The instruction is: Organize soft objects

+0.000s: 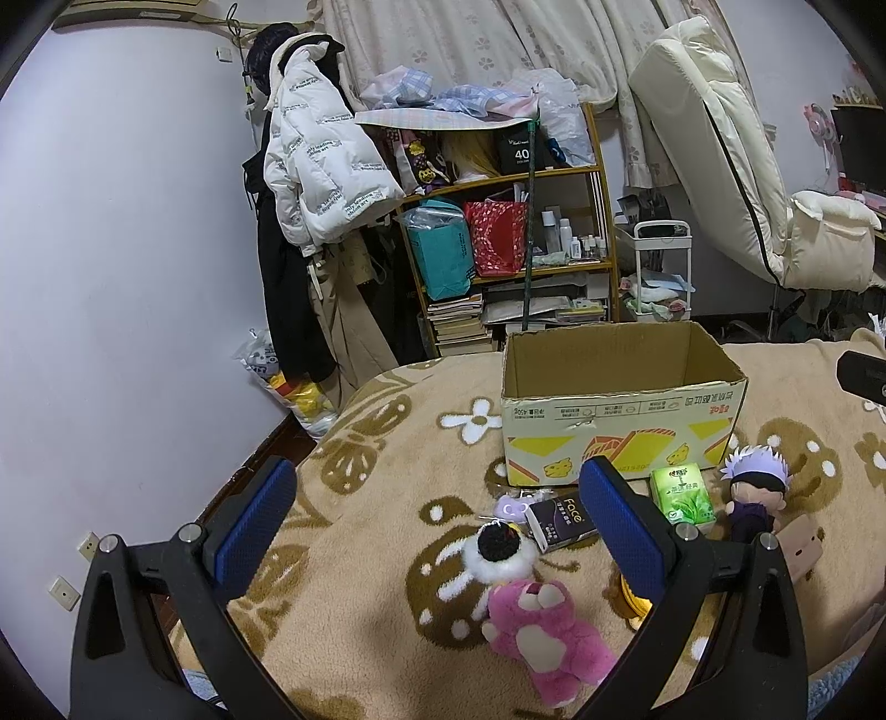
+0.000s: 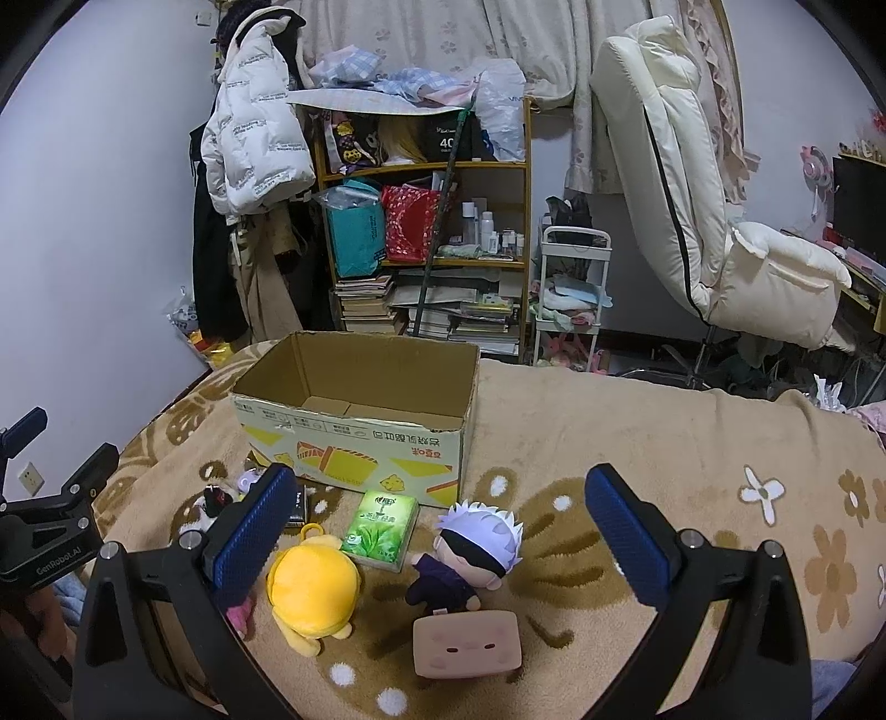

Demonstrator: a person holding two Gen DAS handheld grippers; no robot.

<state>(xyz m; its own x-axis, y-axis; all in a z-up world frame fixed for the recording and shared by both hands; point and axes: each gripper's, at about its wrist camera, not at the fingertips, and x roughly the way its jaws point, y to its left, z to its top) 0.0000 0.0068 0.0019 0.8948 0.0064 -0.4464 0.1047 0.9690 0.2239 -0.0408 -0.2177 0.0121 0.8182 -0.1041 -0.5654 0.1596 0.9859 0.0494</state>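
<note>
Covering the bed, a tan flowered blanket (image 2: pixel 637 432) carries an empty cardboard box (image 2: pixel 354 437); a cluttered shelf (image 2: pixel 515 166) is backed by curtains; both grippers (image 1: pixel 437 531) (image 2: pixel 443 537) are spread, empty.

Fleecy blanket (image 2: pixel 609 443), matt corrugated cardboard box (image 2: pixel 354 437), fuzzy pink plush bear (image 1: pixel 540 631), glossy tissue pack (image 2: pixel 379 529)

I saw a pale lilac wall (image 1: pixel 127 232) on the left, with a white puffer jacket (image 1: pixel 321 149) hanging over dark clothes. Beside it stood a wooden shelf (image 2: pixel 426 166) crammed with bags, bottles and stacked books. Flowered curtains (image 1: pixel 470 44) covered the back of the room. A small white cart (image 2: pixel 573 293) stood just right of the shelf, and a cream padded chair (image 2: pixel 720 232) leaned back near it. A beige flower-patterned blanket (image 2: pixel 637 443) filled the foreground.
</note>
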